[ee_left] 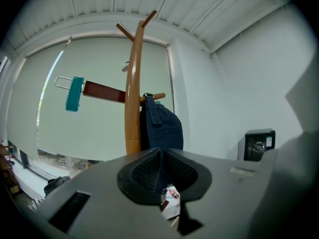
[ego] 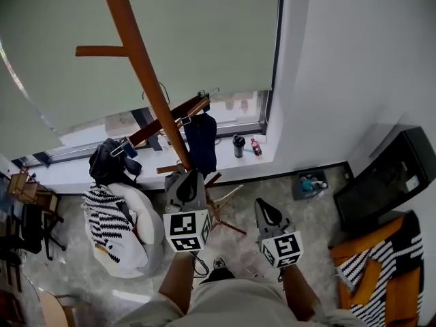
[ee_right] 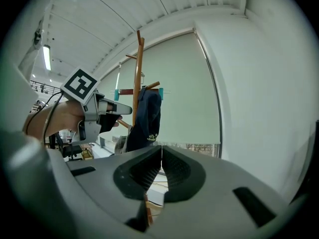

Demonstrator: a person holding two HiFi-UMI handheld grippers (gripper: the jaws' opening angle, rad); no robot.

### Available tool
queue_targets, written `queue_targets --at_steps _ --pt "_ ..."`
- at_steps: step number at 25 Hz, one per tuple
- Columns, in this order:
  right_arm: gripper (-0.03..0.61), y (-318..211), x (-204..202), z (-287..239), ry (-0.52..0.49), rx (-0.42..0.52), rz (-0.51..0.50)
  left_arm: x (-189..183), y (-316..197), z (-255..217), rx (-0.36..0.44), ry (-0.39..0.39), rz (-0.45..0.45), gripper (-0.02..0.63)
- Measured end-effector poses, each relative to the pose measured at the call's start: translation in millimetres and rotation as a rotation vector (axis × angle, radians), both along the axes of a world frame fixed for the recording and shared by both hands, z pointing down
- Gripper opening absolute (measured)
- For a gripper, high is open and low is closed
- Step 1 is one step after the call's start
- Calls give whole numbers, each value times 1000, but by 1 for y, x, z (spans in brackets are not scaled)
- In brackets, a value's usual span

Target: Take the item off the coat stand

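Coat-stand task, approach stage: a person is holding two grey hand-held grippers level in front of a tall brown wooden coat stand (ego: 145, 70). The left gripper (ego: 189, 177) is sitting nearer the stand, its jaws pressed together on nothing; the right gripper (ego: 264, 206) is waiting alongside, its jaws likewise pressed together and empty.

The task's thing is a dark blue denim item (ego: 201, 142), apparently a cap with a strap showing at its back. It is hanging from a short peg (ee_left: 158, 96) on the stand's pole, just ahead of the left gripper and not yet touched.

By the look of it, the grasp is yet to come. The left jaws are going to need spreading before they arrive, closing on the loose cloth low on the item, then lifting up and outward along the peg. A straight tug back is risking a rocking stand.

A red-brown hanger bar with teal clips (ee_left: 102, 91) is sitting on the pole right beside that peg and is best avoided; behind, a pale green roller blind (ego: 218, 39) is covering the window.
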State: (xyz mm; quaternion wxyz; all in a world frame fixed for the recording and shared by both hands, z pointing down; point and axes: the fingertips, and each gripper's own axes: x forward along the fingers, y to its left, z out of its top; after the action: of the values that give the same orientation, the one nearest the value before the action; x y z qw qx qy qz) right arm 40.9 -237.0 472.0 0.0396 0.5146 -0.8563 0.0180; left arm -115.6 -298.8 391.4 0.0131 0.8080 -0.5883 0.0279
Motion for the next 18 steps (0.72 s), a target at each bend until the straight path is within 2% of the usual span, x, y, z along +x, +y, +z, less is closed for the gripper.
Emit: queue_targets --at_steps 3,8,11,18 --pt "5 0 1 3 7 -7 7 0 -5 1 -11 0 -9 16" --pt "5 -2 5 5 23 -14 18 7 -15 5 -39 18 26 143" --pt "5 -3 7 6 27 -16 31 11 -22 8 -52 1 44 214" --pt "5 -6 13 4 41 -10 49 15 -37 21 -60 -61 29 258"
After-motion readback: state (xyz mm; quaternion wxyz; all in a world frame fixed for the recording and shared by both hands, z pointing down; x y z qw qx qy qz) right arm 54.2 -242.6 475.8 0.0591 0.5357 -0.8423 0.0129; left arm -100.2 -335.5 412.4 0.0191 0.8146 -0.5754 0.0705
